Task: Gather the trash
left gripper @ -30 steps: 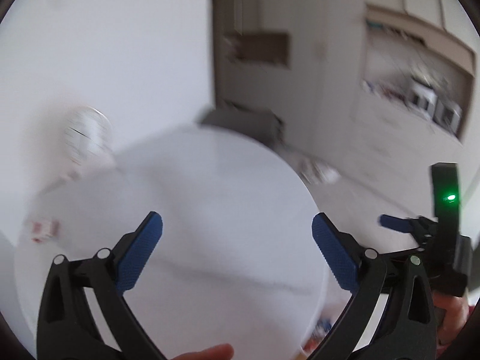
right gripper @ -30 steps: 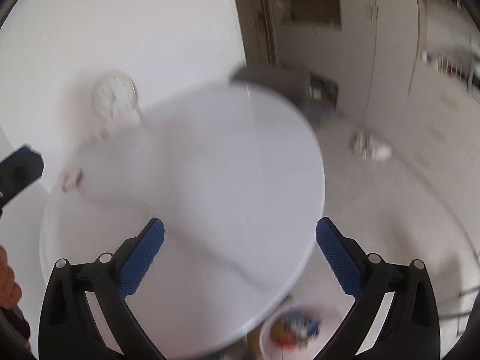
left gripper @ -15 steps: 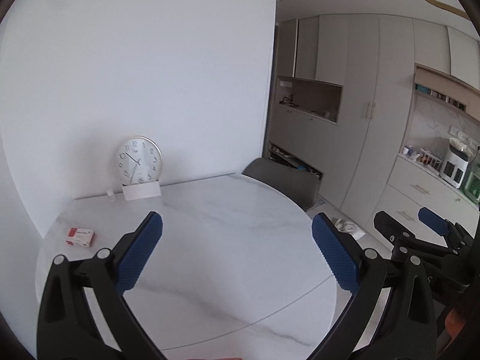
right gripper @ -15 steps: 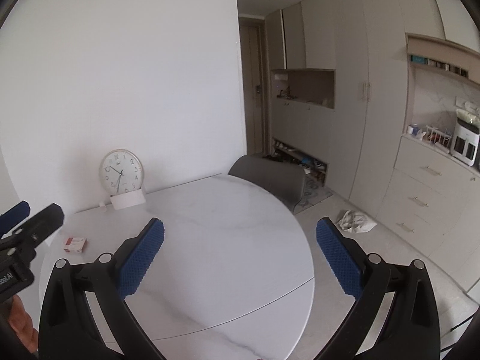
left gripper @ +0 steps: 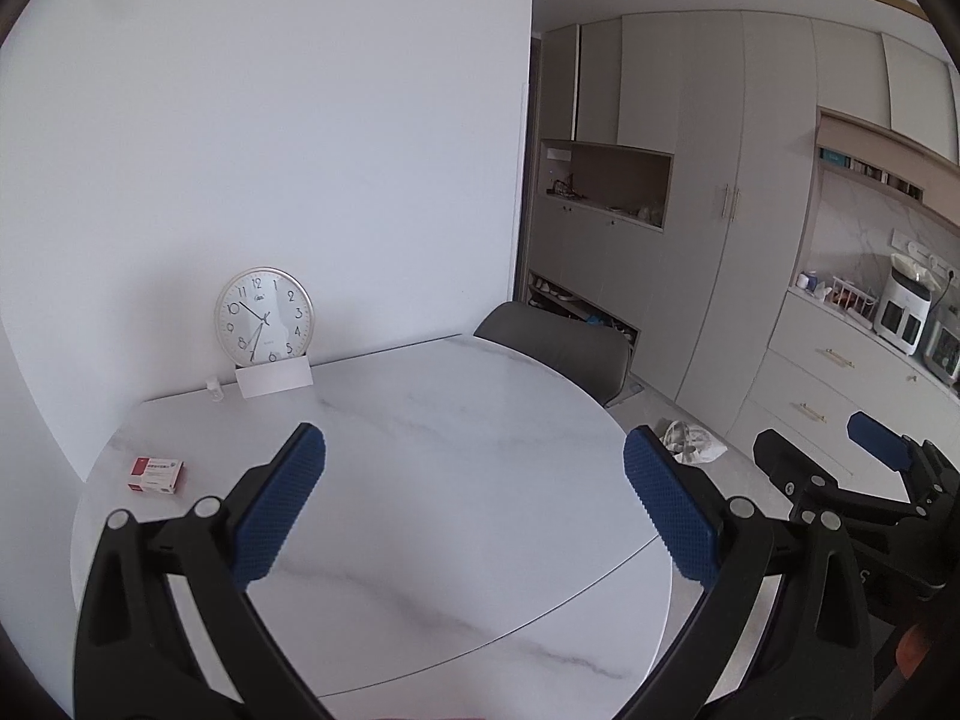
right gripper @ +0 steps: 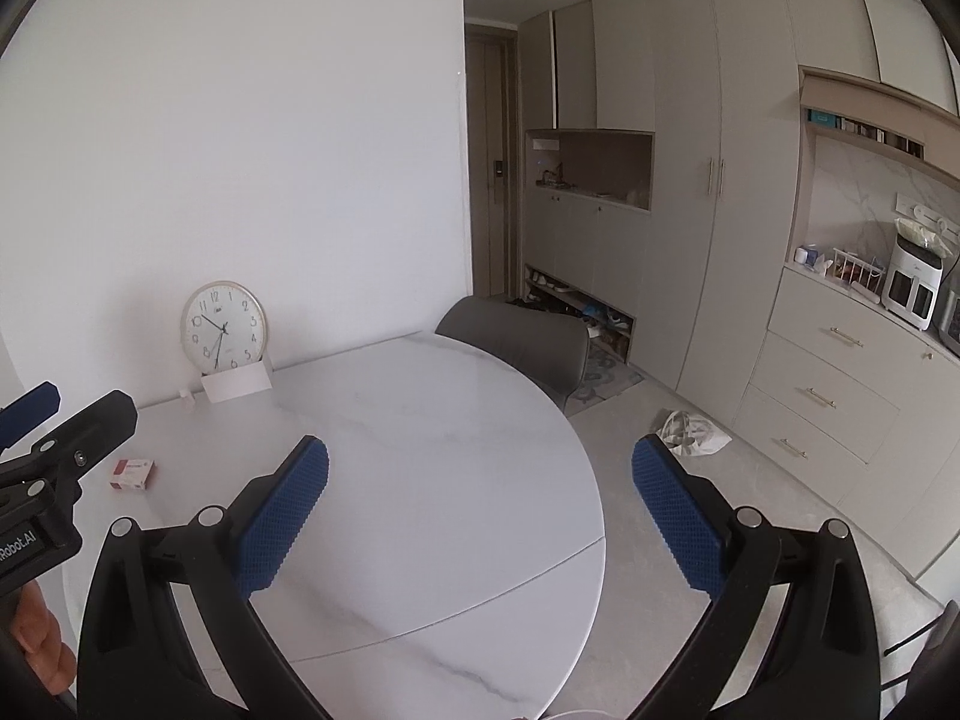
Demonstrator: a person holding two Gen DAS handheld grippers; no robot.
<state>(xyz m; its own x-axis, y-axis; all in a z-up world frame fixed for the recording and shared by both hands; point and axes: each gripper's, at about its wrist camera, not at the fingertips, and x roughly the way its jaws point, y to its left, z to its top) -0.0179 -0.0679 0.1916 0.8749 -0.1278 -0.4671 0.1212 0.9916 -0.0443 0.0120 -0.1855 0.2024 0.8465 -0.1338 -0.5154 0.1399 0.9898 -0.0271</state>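
Both the left gripper (left gripper: 474, 504) and right gripper (right gripper: 480, 510) gape empty over the table (left gripper: 456, 456); box (left gripper: 156, 474) far left and bag (right gripper: 690, 433) on the floor look uncollected.

Round table against a wall, cabinets to the right

A clock (left gripper: 264, 315) stands at the back of the table (left gripper: 456, 456), leaning on the wall, with a card (left gripper: 273, 379) propped before it. A small box (left gripper: 156, 474) lies near the table's left edge, well apart from the clock. A chair (left gripper: 558, 354) sits behind the table's far right side. On the floor to the right, before the cabinets (right gripper: 840, 384), lies a crumpled bag (right gripper: 690, 433).
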